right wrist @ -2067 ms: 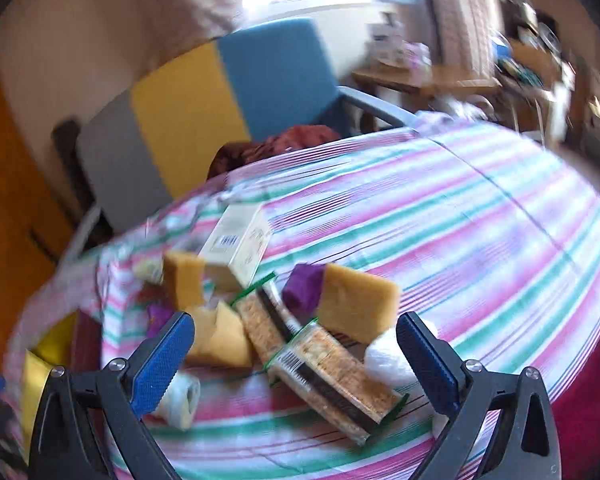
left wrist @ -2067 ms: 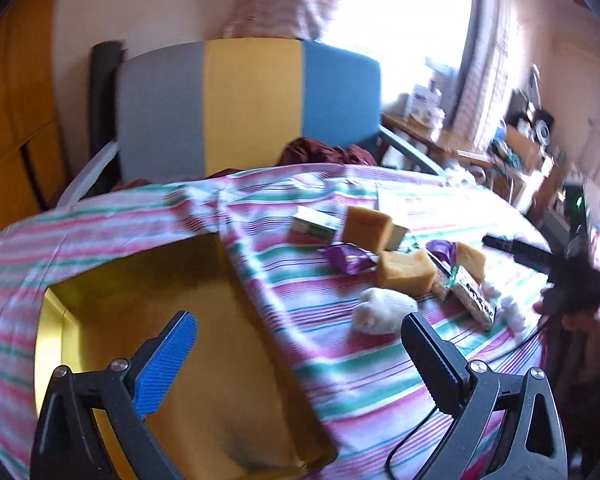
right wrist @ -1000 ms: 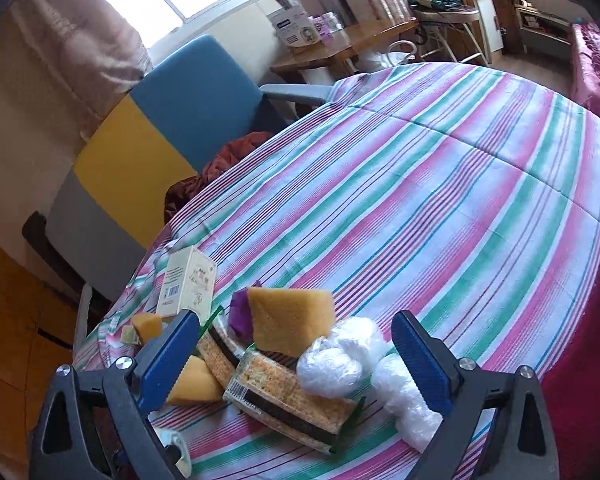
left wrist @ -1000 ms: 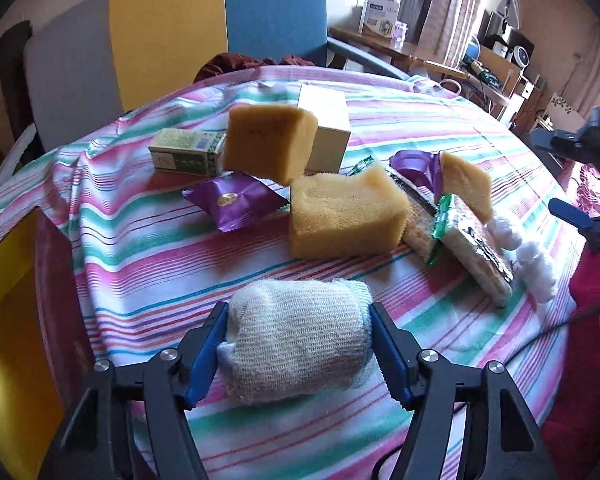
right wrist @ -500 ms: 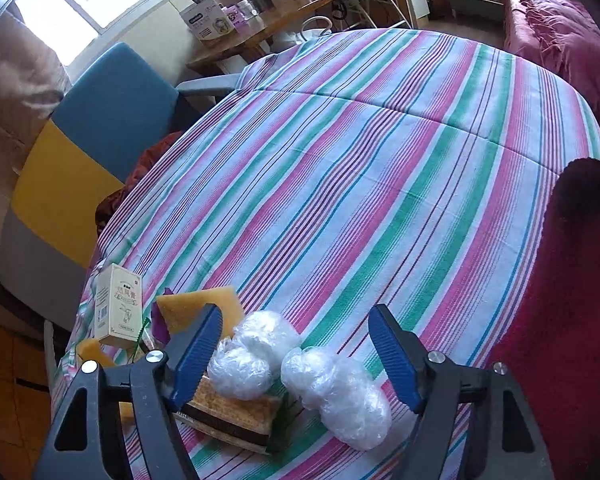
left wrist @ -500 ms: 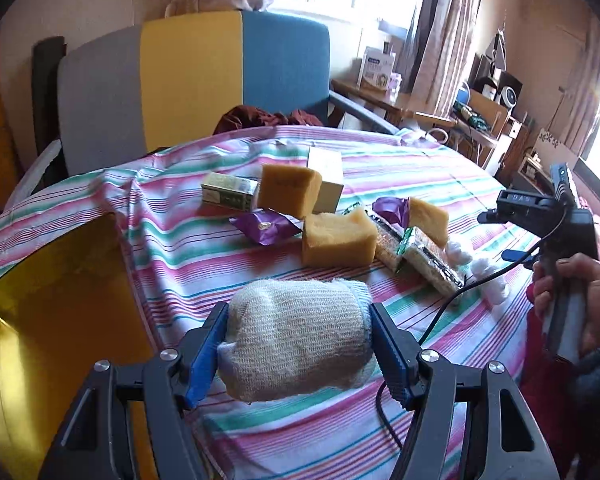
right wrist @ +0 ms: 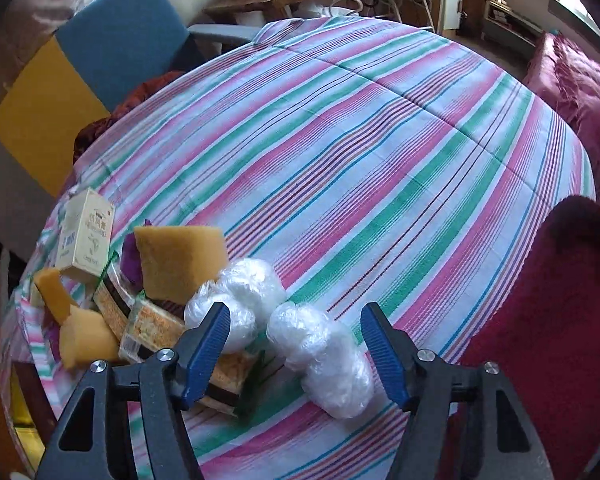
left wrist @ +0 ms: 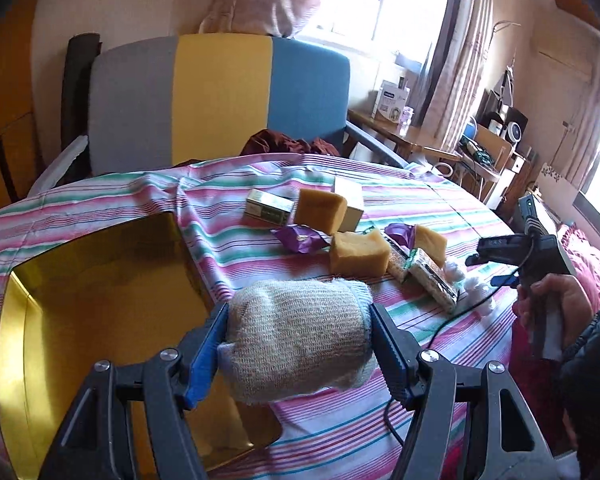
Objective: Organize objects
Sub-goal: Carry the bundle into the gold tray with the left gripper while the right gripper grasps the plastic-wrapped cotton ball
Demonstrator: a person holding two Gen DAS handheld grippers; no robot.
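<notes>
My left gripper (left wrist: 298,314) is shut on a rolled beige gauze cloth (left wrist: 300,348), held in the air beside the open yellow box (left wrist: 100,280). My right gripper (right wrist: 295,312) points steeply down over a white plastic-wrapped bundle (right wrist: 324,360). Its jaws are closing with that bundle between them, and the pads do not press on it. A second plastic bundle (right wrist: 240,292) lies just left, partly behind the left finger. In the left wrist view a hand (left wrist: 552,300) holds the right gripper at the table's right edge.
Yellow sponges (left wrist: 358,254) (left wrist: 320,208) (right wrist: 180,260), a purple sachet (left wrist: 300,238), cracker packs (left wrist: 432,276) (right wrist: 152,328) and small cartons (left wrist: 268,206) (right wrist: 86,236) crowd the striped cloth. A grey, yellow and blue chair (left wrist: 220,100) stands behind. A black cable (left wrist: 440,328) trails over the edge.
My left gripper rose and drew back with the gauze roll, bringing the yellow box into view. My right gripper tipped down over the plastic bundles and its jaws narrowed.
</notes>
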